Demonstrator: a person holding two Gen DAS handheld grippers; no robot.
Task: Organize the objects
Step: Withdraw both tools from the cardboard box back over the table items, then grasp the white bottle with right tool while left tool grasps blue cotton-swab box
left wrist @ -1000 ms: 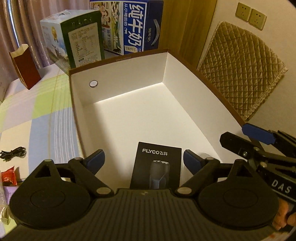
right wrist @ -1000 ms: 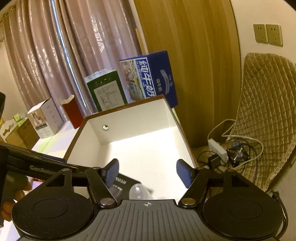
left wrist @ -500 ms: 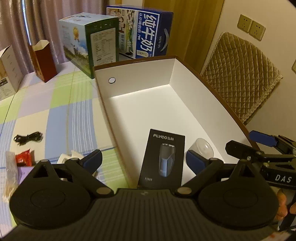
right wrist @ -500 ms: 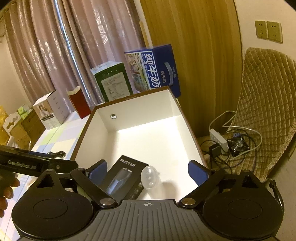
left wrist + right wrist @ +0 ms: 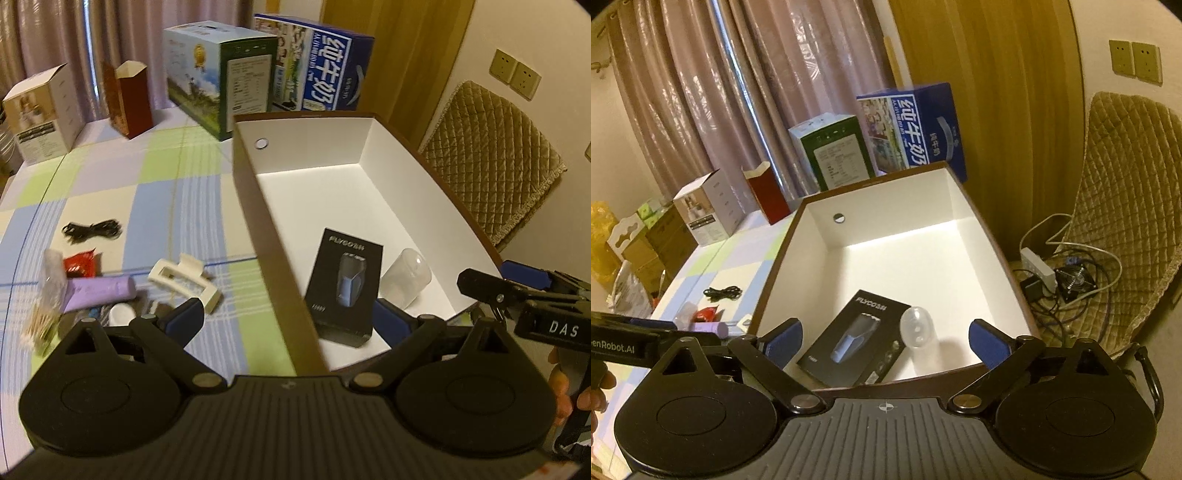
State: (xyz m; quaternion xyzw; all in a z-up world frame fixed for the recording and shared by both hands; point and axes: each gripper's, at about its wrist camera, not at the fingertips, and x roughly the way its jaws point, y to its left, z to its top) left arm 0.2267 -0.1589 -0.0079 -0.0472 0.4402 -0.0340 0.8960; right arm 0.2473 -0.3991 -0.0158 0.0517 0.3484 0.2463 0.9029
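Checked tablecloth (image 5: pixel 155 192) before pink curtains (image 5: pixel 701 92); white-lined box (image 5: pixel 314 147) holding black shaver carton (image 5: pixel 345 284). Left gripper (image 5: pixel 288 317) and right gripper (image 5: pixel 884 341) both released, empty.

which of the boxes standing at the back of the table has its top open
The dark red box: its top is open, showing the pale inside. The white carton to its left has one flap raised; whether it is open is unclear. The green box and blue milk carton are closed.

Setting: a home room, as you see it. Evidence: pleated mauve curtains (image 5: pixel 701 92); table under a pastel checked tablecloth (image 5: pixel 122 192); blue milk carton case (image 5: pixel 317 70); quilted tan chair cover (image 5: pixel 1126 206); white power strip (image 5: pixel 1038 264) on the floor.
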